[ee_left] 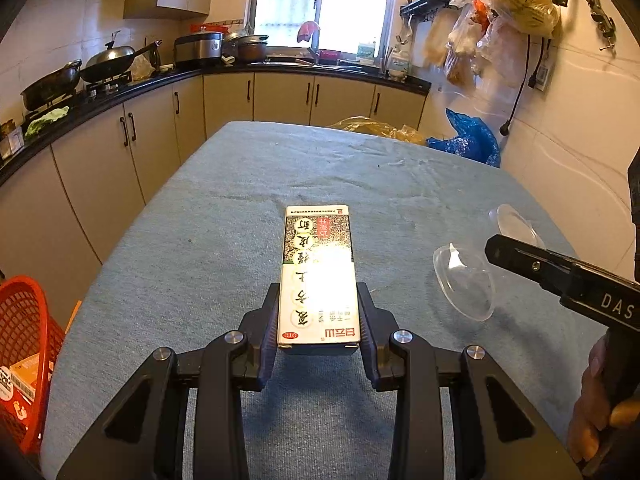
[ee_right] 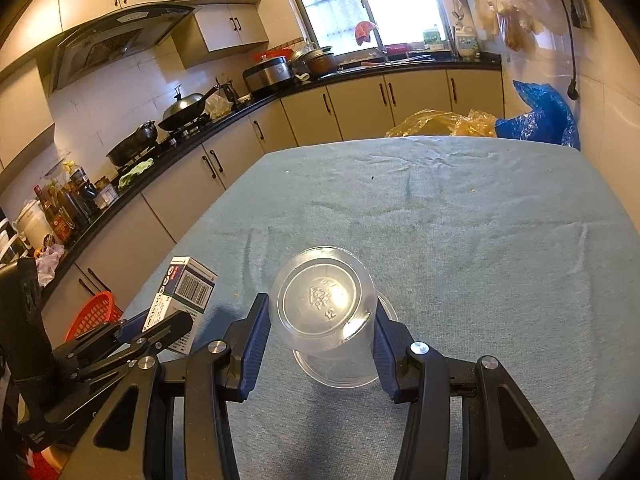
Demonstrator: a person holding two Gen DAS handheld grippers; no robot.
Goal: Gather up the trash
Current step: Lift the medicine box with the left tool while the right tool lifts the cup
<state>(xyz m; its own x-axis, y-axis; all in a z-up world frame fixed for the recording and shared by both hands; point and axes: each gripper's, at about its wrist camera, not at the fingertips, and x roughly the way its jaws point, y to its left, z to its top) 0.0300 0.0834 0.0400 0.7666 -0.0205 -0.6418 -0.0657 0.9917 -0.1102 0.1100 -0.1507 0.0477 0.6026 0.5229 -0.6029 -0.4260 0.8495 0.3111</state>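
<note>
- Our left tool (ee_left: 318,322), at the lower centre of its own view, is closed on a printed carton (ee_left: 318,276), pads pressing both long sides near its rear end; the carton juts forward above the blue-cloth tabletop (ee_left: 224,232).
- Our right tool (ee_right: 322,328), lower centre of its view, grips a clear plastic cup (ee_right: 324,296) by its sides, base facing the camera; its jaws stand about half open around it.
- A second clear cup (ee_left: 516,224) seems to lie at the right of the left view, beyond the right tool's finger.
- A red basket (ee_left: 24,344) sits off the tabletop's edge, lower left, with packaging inside.
- Risks, as we judge them: the carton, held only at one end, could pivot or slip; the thin cup could buckle or pop free; reaching the basket together, the two tools could collide.
</note>
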